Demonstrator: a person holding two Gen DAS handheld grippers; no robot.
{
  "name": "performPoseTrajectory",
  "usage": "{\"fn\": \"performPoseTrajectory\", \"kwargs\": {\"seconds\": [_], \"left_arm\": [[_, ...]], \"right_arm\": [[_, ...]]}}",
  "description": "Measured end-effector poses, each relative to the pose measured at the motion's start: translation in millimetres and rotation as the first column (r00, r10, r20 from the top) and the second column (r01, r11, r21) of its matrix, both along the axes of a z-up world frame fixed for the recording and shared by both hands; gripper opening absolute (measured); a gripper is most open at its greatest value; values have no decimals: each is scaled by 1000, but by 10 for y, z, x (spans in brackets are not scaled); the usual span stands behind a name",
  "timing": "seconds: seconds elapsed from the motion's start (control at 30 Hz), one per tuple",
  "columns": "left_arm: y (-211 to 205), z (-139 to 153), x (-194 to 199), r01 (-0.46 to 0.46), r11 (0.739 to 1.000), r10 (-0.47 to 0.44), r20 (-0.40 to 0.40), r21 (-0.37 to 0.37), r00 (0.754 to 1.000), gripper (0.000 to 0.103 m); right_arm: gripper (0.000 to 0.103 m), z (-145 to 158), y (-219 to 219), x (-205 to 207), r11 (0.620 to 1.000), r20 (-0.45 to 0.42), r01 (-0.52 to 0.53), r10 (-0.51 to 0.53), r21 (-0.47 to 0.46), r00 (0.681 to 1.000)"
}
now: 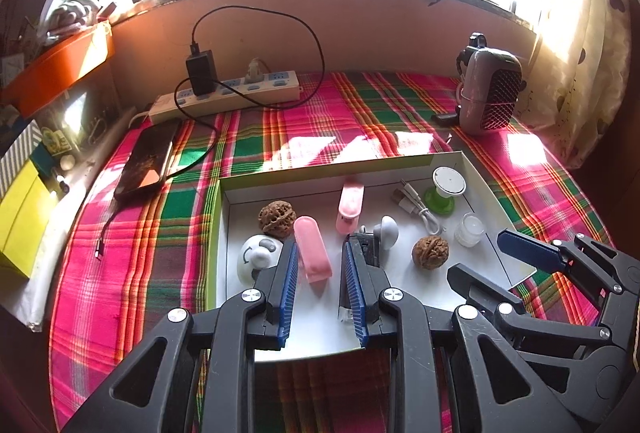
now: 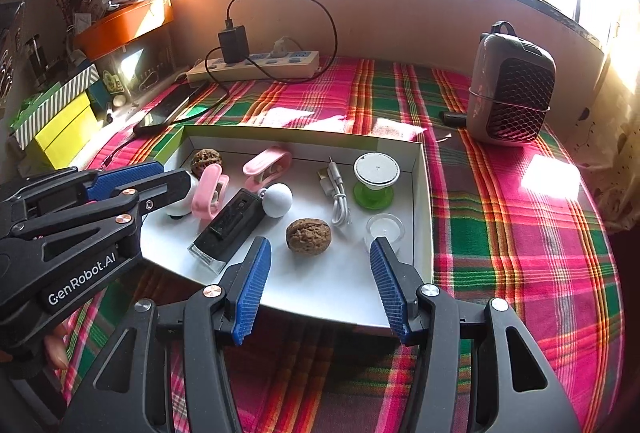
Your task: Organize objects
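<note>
Your left gripper hovers with jaws partly apart over the white tray, seemingly gripping nothing, beside the black device lying lengthwise from lower left to upper right mid-frame, while your right gripper stands apart and empty near the walnut

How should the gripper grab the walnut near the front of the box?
Probably from straight above, the right gripper closing across the front walnut's round middle. It lies alone on the white box floor, with bare space on both sides for the fingers.
</note>
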State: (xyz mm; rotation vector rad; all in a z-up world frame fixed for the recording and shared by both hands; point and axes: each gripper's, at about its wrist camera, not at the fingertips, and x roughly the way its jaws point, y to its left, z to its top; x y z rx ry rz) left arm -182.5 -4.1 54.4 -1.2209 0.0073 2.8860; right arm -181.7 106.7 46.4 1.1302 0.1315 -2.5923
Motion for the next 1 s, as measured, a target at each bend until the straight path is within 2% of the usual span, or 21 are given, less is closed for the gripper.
{"fn": "performPoseTrajectory", "kwargs": {"seconds": [0.57, 0.83, 1.0], "left_arm": [[-42, -178, 530, -59, 998, 60, 39, -16, 997, 22], [-85, -439, 687, -85, 996, 86, 103, -14, 991, 22], [-108, -498, 731, -100, 995, 101, 118, -14, 988, 22]], "right_arm": [[53, 2, 81, 351, 999, 1, 41, -41, 0, 999], [53, -158, 117, 467, 997, 35, 58, -59, 42, 998], [53, -263, 182, 502, 995, 58, 80, -84, 64, 995]]}}
